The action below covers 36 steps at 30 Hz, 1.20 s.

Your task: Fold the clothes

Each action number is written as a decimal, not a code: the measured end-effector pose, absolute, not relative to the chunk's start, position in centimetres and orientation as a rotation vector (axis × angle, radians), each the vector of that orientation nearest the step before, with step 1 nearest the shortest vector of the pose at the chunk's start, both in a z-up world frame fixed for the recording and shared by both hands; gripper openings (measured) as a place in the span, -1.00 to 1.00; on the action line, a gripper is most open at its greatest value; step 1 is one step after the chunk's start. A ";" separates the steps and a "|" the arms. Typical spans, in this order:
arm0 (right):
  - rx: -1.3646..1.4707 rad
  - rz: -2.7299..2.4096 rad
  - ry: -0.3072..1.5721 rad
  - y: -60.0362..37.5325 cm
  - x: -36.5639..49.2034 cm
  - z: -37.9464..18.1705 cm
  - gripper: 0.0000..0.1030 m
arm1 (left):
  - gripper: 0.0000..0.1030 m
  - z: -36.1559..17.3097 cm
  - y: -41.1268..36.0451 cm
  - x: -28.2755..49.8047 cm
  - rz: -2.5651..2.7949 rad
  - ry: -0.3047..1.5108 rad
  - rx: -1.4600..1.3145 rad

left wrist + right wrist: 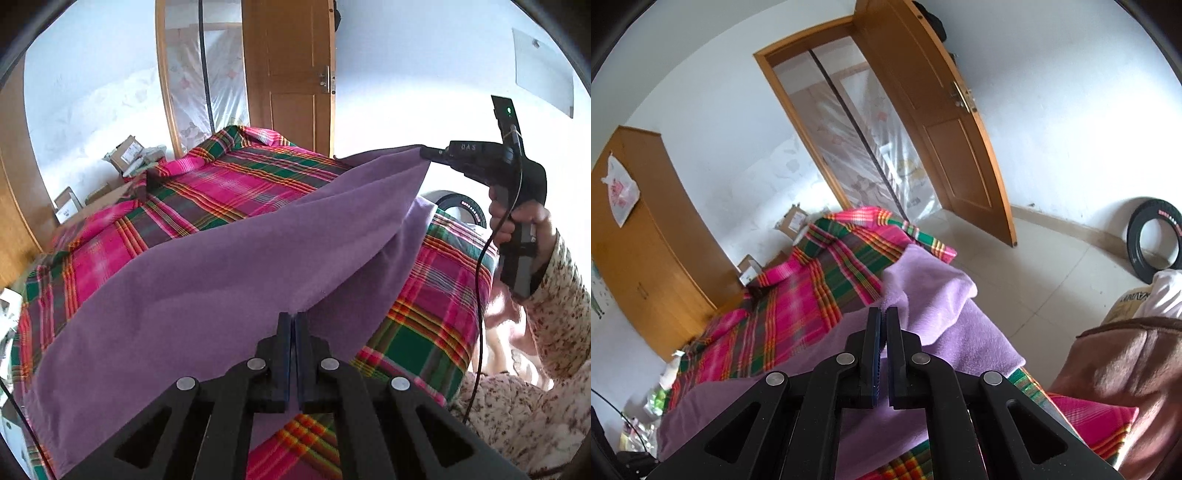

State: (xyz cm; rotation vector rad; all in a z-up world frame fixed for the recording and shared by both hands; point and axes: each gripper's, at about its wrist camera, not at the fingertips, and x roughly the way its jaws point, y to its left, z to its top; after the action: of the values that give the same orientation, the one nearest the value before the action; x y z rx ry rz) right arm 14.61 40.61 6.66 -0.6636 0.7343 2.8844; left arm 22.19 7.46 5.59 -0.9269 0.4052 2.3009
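A purple cloth (207, 266) is held up over a bed with a pink and green plaid cover (221, 184). My left gripper (294, 316) is shut on the cloth's near edge, at the bottom centre of the left wrist view. My right gripper (424, 152) shows in the same view at the upper right, held by a hand (517, 221), and it pinches another corner of the cloth, lifted higher. In the right wrist view the right gripper (882, 312) is shut on the purple cloth (931, 288), which hangs in folds below it.
A wooden door (295, 74) stands open behind the bed, beside a plastic-covered doorway (203, 74). Cardboard boxes (125, 155) sit at the bed's far left. A wardrobe (646, 236) stands left. A tyre (1152, 236) leans on the wall over tiled floor (1034, 266). A brown cushion (1126, 369) is at right.
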 end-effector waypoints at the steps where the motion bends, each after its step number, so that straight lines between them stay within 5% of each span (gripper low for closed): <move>1: -0.662 2.883 0.719 40.4 14.9 6.7 -0.94 | -0.97 5.7 7.3 22.5 2.297 0.408 -0.921; 22: -0.872 2.738 0.612 41.0 15.4 2.1 -0.91 | -0.95 1.0 8.0 23.2 2.186 0.428 -1.084; 36: -0.771 2.694 0.467 40.2 16.7 4.8 -0.87 | -0.92 3.4 3.1 22.4 2.238 0.240 -1.093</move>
State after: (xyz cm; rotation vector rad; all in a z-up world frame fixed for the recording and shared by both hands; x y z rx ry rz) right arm 16.67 40.21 4.79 -0.7713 0.4667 2.6942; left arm 22.45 3.08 3.38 -1.0927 0.2399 2.2384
